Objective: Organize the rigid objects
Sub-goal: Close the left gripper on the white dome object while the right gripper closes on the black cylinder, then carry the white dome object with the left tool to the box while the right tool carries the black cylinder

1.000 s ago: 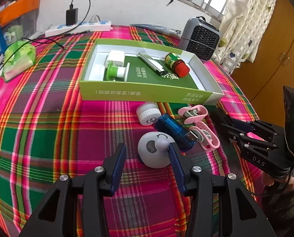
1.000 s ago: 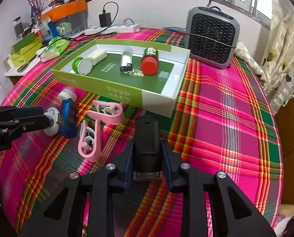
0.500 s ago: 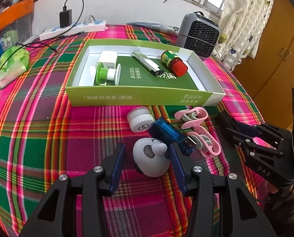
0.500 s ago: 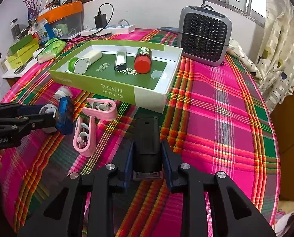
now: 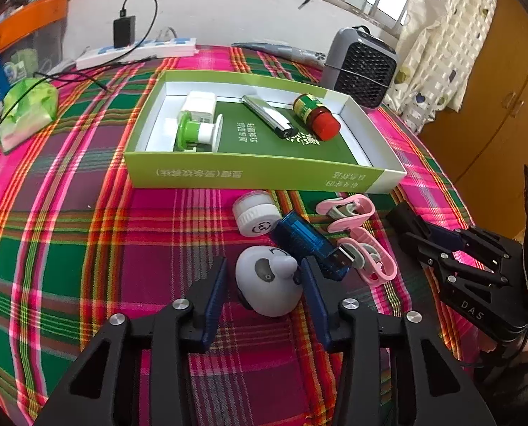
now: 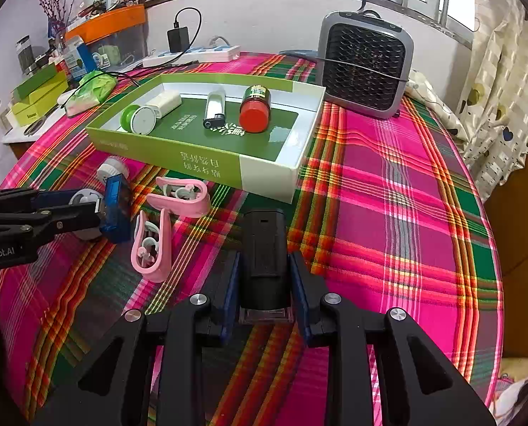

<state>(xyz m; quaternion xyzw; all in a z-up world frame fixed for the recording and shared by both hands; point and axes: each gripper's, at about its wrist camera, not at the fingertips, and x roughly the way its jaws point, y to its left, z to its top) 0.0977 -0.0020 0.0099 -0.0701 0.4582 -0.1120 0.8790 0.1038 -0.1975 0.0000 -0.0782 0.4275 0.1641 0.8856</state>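
A green box (image 5: 249, 174) (image 6: 207, 167) holds a white block, a green-and-white spool, a lighter and a red-capped bottle (image 5: 315, 117). My left gripper (image 5: 265, 280) is open around a grey panda-faced toy (image 5: 269, 280) on the cloth, its fingers close on both sides. A blue USB stick (image 5: 310, 241), a white jar (image 5: 256, 213) and two pink clips (image 5: 366, 252) lie just beyond. My right gripper (image 6: 265, 277) is shut on a black rectangular device (image 6: 264, 248), low over the cloth in front of the box.
A grey fan heater (image 6: 365, 64) stands behind the box at the right. A white power strip (image 5: 139, 51) with a charger and cables lies at the back. A green packet (image 5: 26, 113) sits at the left. The table edge drops off at the right.
My left gripper has moved forward around the panda toy, which now sits deeper between the fingers. My right gripper has kept its hold on the black device and shifted slightly.
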